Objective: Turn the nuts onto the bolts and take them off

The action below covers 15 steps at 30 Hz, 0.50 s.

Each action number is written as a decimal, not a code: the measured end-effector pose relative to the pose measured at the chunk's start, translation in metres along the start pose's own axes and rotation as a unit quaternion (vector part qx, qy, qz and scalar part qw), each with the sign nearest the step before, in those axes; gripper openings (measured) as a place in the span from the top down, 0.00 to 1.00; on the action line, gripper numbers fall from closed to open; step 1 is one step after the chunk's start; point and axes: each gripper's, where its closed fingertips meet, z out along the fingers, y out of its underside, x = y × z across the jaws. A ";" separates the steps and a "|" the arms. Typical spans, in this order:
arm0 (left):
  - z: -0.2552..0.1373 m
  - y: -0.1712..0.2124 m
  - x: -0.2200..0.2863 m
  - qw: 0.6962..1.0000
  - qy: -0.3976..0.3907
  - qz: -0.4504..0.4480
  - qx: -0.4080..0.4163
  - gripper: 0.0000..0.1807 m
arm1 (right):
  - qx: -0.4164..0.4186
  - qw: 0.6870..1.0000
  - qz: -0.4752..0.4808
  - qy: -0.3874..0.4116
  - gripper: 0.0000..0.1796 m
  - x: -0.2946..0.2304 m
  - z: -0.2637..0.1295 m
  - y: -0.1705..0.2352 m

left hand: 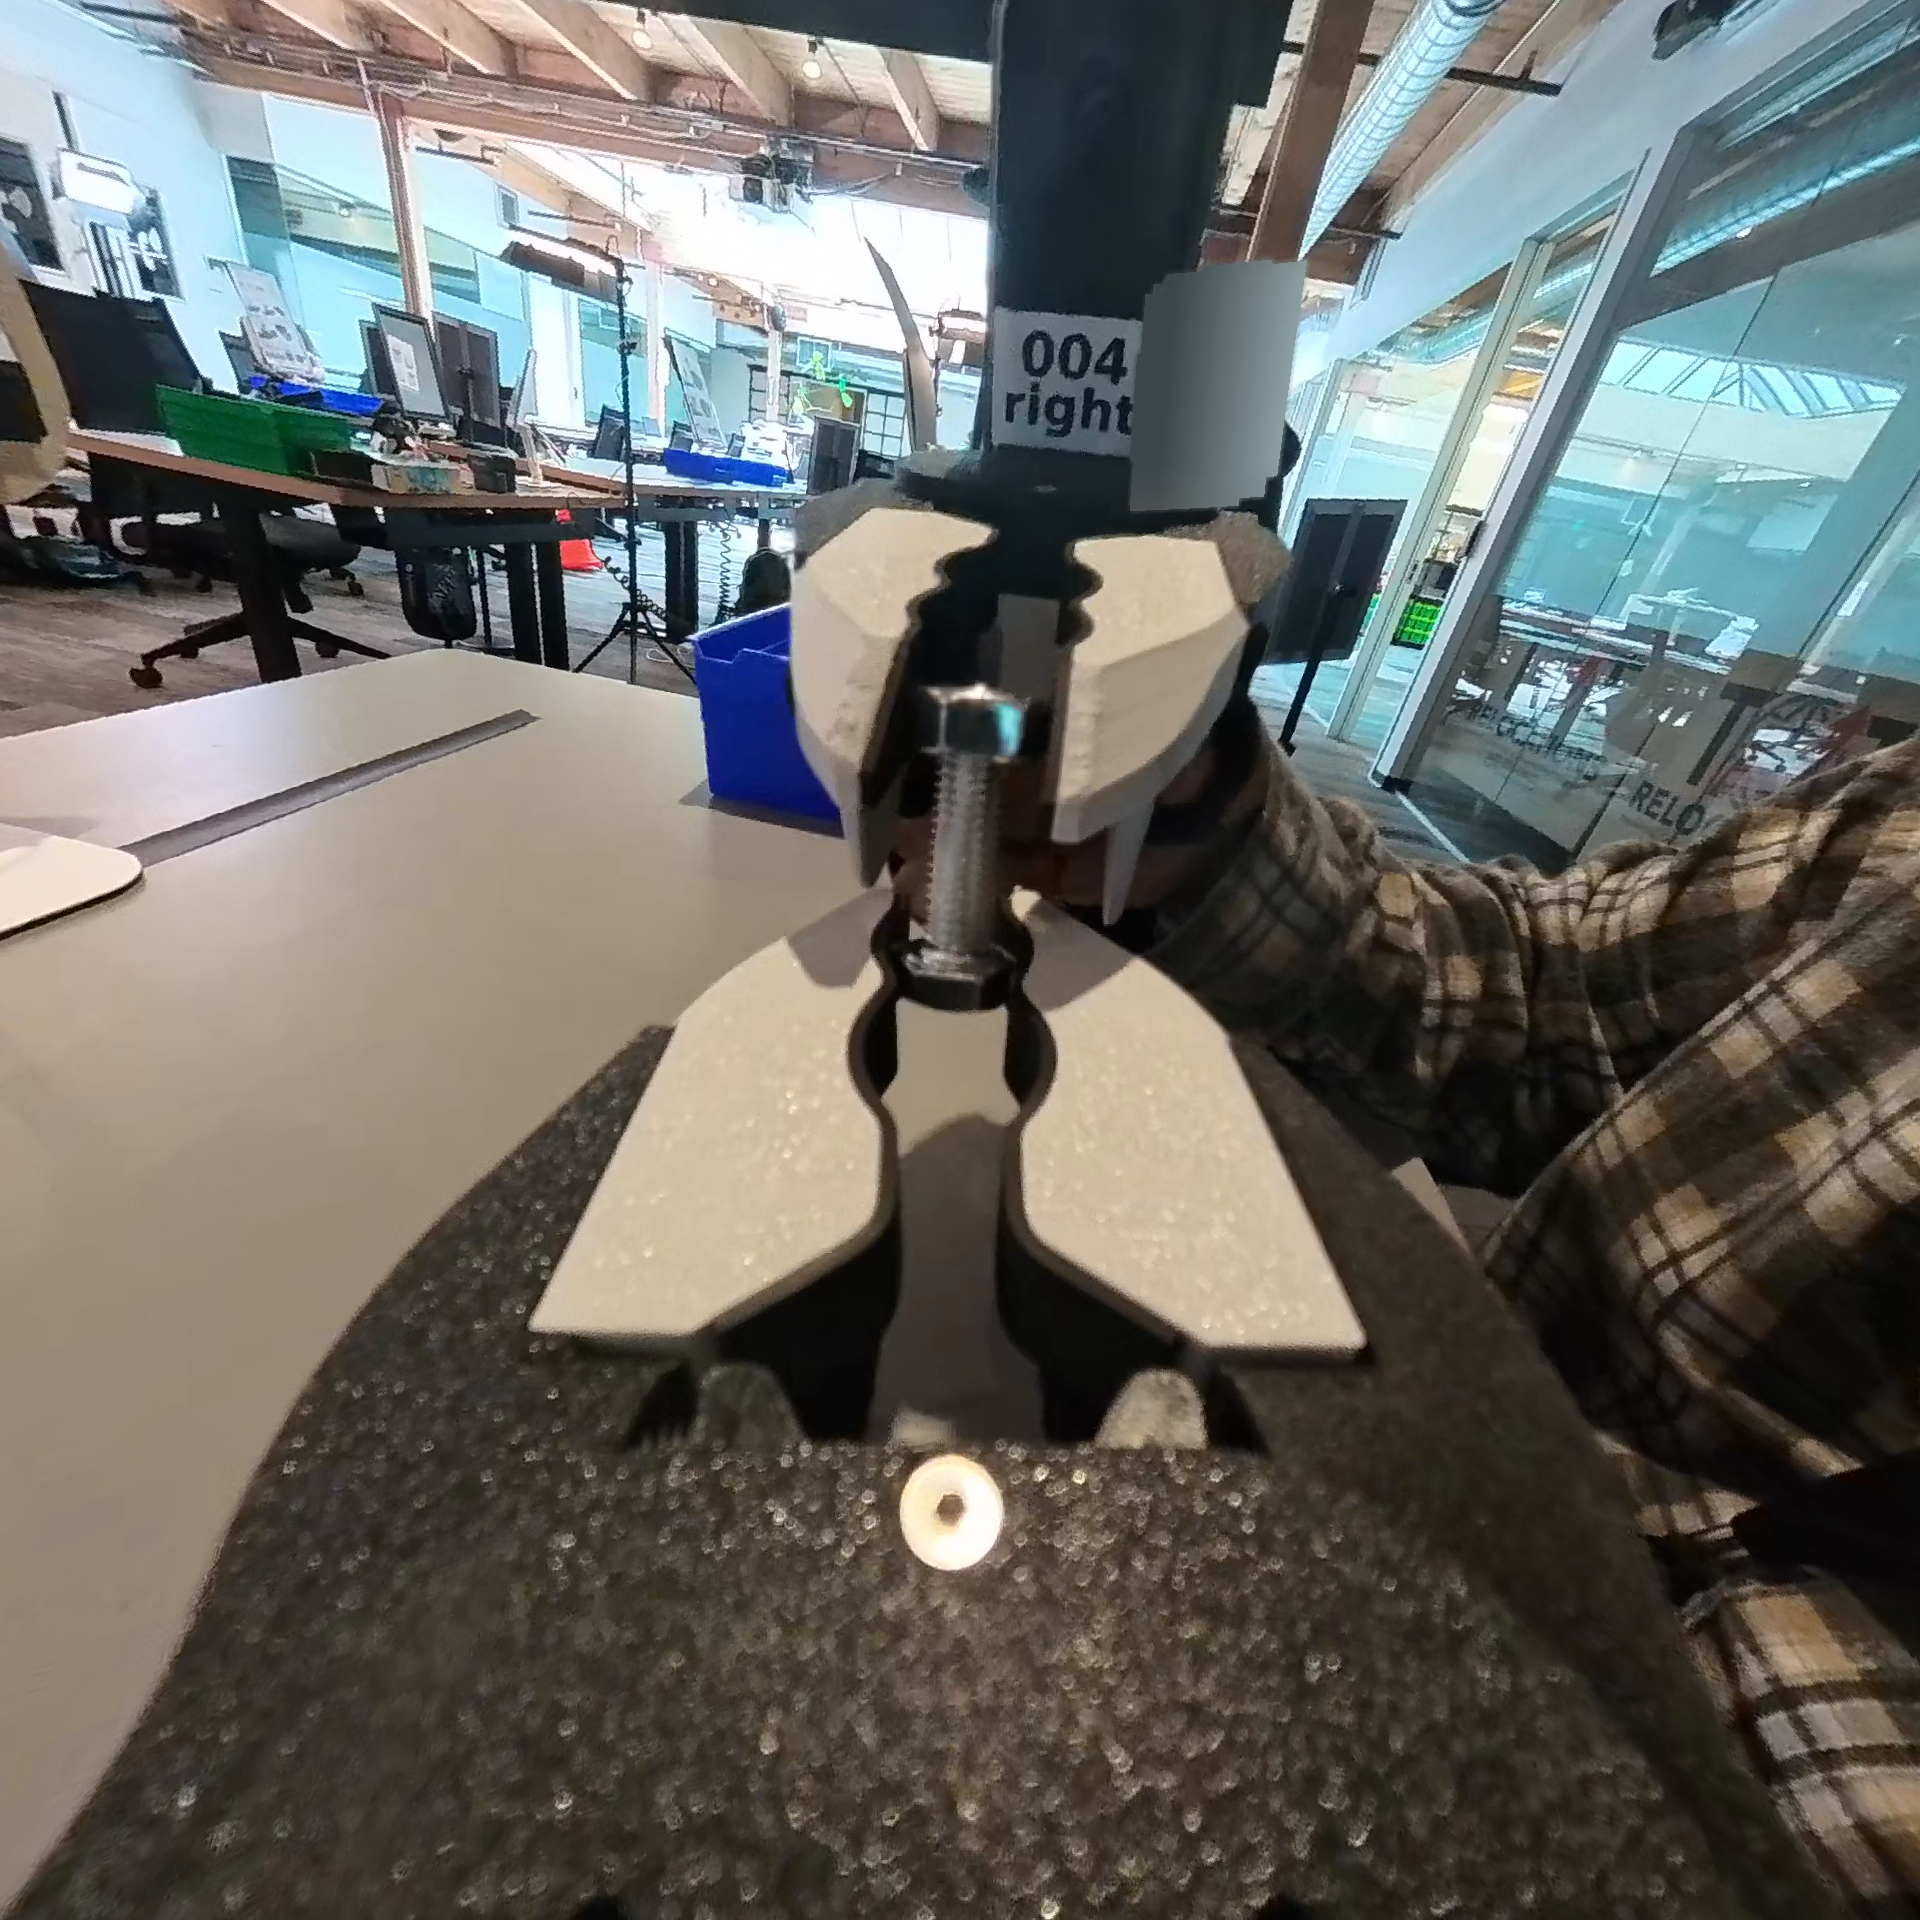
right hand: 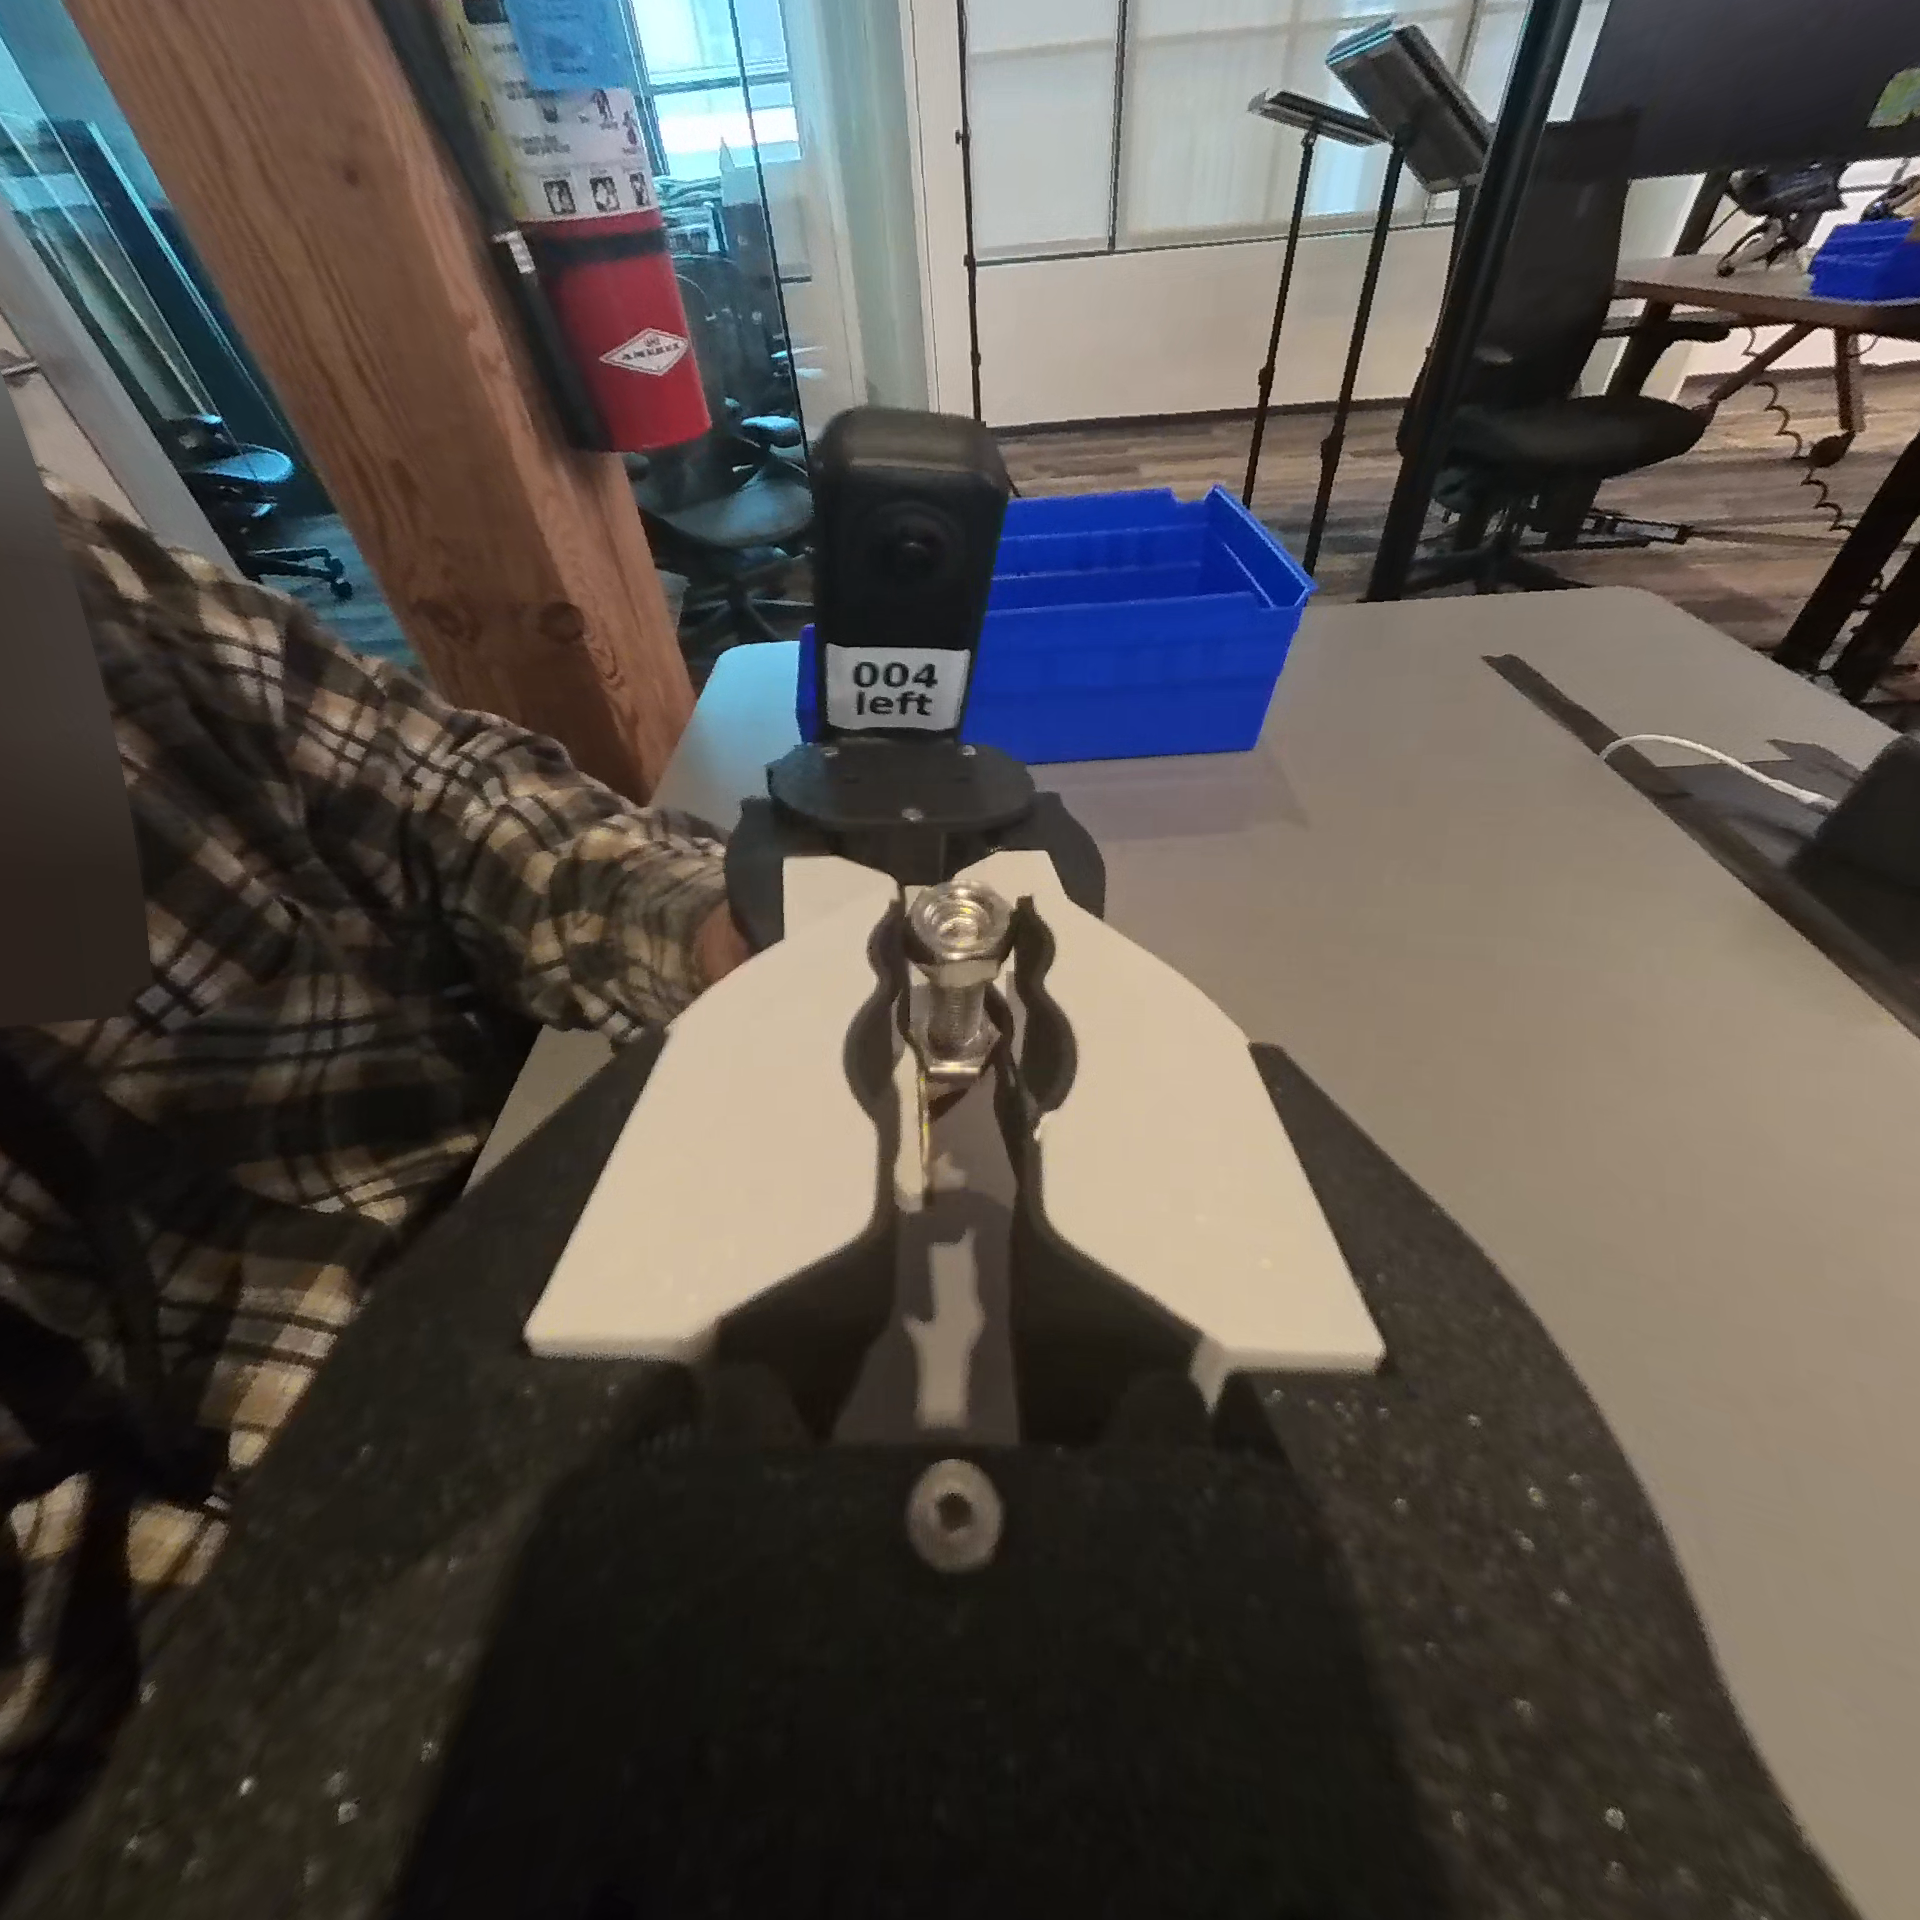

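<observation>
A silver bolt [left hand: 954, 862] is held in the air between both grippers, above the grey table [left hand: 312, 1039]. My left gripper [left hand: 951, 982] is shut on a hex nut [left hand: 951, 971] that sits on the bolt's threaded end. My right gripper [left hand: 971, 748] comes from the opposite side and is shut on the bolt's hex head [left hand: 977, 722]. In the right wrist view, my right gripper [right hand: 951, 1065] pinches the head [right hand: 951, 1062], the threaded shaft [right hand: 948, 1013] runs forward, and the left gripper [right hand: 951, 930] clamps the nut [right hand: 951, 928].
A blue plastic bin [right hand: 1132, 634] stands at the table's far edge; it also shows in the left wrist view [left hand: 753, 717]. A person's plaid sleeves [left hand: 1558, 1039] [right hand: 312, 831] are behind the grippers. A black tape strip [left hand: 343, 774] and a white cable [right hand: 1704, 764] lie on the table. The tips of one gripper are about 5 centimetres away from the tips of the other.
</observation>
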 end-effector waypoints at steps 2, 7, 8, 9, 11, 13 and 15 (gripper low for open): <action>0.000 -0.001 0.002 1.000 0.008 -0.001 0.004 0.92 | 0.002 1.000 -0.001 -0.008 0.89 -0.002 0.000 -0.001; 0.000 -0.004 0.005 1.000 0.022 -0.012 0.015 0.92 | 0.014 1.000 0.007 -0.018 0.89 -0.002 -0.002 -0.003; -0.001 -0.005 0.005 0.999 0.024 -0.016 0.021 0.92 | 0.020 1.000 0.011 -0.012 0.87 0.000 -0.003 -0.004; -0.002 -0.006 0.004 0.999 0.025 -0.019 0.026 0.92 | 0.026 1.000 0.016 -0.007 0.85 0.003 -0.005 -0.006; -0.004 -0.008 0.003 0.999 0.023 -0.019 0.031 0.92 | 0.034 0.999 0.020 -0.005 0.84 0.005 -0.009 -0.008; -0.004 -0.009 0.003 0.999 0.022 -0.018 0.032 0.92 | 0.035 0.999 0.019 -0.006 0.84 0.005 -0.010 -0.009; -0.003 -0.008 0.004 0.999 0.022 -0.016 0.030 0.92 | 0.037 0.999 0.016 -0.009 0.83 0.003 -0.010 -0.011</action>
